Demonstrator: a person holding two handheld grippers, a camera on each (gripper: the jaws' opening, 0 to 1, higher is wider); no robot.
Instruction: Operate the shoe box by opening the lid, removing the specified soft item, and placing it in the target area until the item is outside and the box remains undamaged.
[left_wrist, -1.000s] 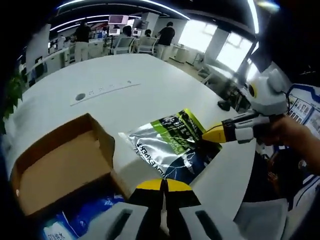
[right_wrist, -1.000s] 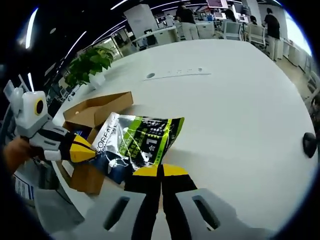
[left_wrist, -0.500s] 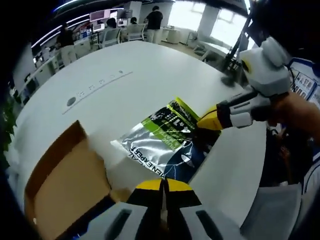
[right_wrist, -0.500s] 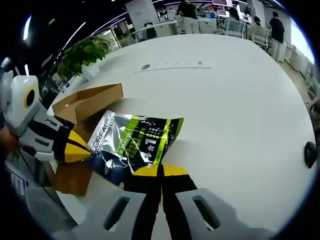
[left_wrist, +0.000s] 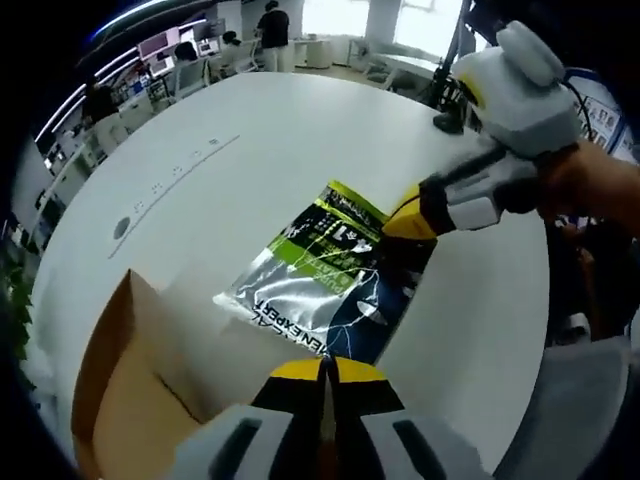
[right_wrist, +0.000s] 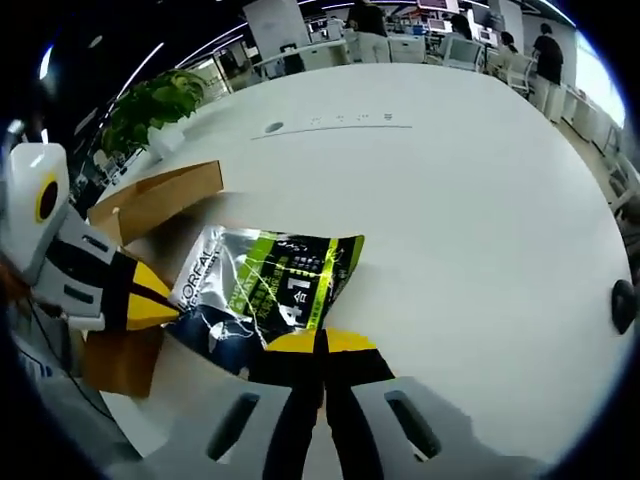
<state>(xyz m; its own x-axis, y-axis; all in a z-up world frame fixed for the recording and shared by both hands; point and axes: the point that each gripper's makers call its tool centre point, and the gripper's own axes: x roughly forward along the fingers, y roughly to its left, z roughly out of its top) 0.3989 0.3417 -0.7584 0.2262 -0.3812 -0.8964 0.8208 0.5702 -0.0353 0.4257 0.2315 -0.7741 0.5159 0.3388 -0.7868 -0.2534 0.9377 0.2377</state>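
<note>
pouch (left_wrist: 325, 283) outside shoe box (left_wrist: 125, 385), over bench (left_wrist: 250, 160).
both hand-held grippers, left (left_wrist: 325, 368) and right (right_wrist: 322, 342), apparently pinch opposite pouch edges, jaws pressed together.

A broad white surface (right_wrist: 480, 200) is seen, curved at its edge. A long strip (right_wrist: 335, 125) is set flush into it, with a round disc (right_wrist: 273, 128) just beside one end. A dark mouse (right_wrist: 625, 305) lies near the rim. A leafy plant (right_wrist: 150, 105) stands beyond the far edge. People (left_wrist: 272, 35) and chairs (left_wrist: 195, 75) are seen at desks in the background.
</note>
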